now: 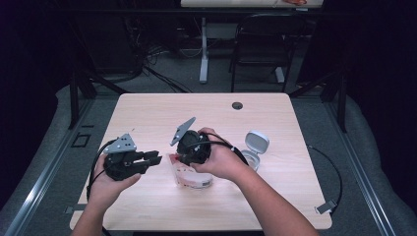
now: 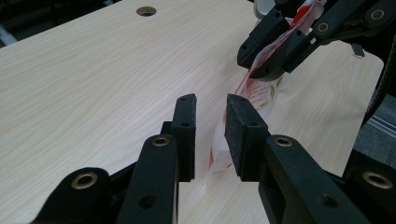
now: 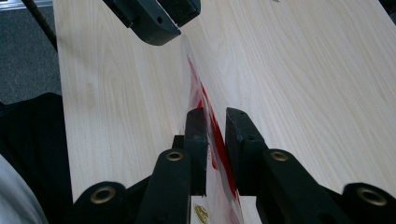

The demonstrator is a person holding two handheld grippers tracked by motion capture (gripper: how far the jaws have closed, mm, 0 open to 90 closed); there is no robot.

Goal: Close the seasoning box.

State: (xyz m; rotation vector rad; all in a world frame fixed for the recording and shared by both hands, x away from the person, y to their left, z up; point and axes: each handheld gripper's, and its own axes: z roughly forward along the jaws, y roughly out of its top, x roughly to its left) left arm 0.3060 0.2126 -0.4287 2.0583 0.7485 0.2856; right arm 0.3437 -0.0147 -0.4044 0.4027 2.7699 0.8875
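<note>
A clear pouch (image 1: 194, 179) with red print stands near the table's front middle. My right gripper (image 1: 183, 158) comes down on its top edge from the right. In the right gripper view the film (image 3: 196, 79) runs edge-on between the two pads, and that gripper (image 3: 216, 135) is shut on it. My left gripper (image 1: 155, 158) is level at the pouch's left end. In the left gripper view its jaws (image 2: 210, 135) stand apart, with the pouch edge (image 2: 259, 95) in the gap near the right pad. The right gripper (image 2: 268, 63) clamps the film farther along.
The light wooden table (image 1: 196, 108) has a cable hole (image 1: 237, 105) at the back. A white tub (image 1: 253, 150) with its flip lid up stands just right of the right hand. A chair (image 1: 260, 44) and a desk leg stand on the floor beyond.
</note>
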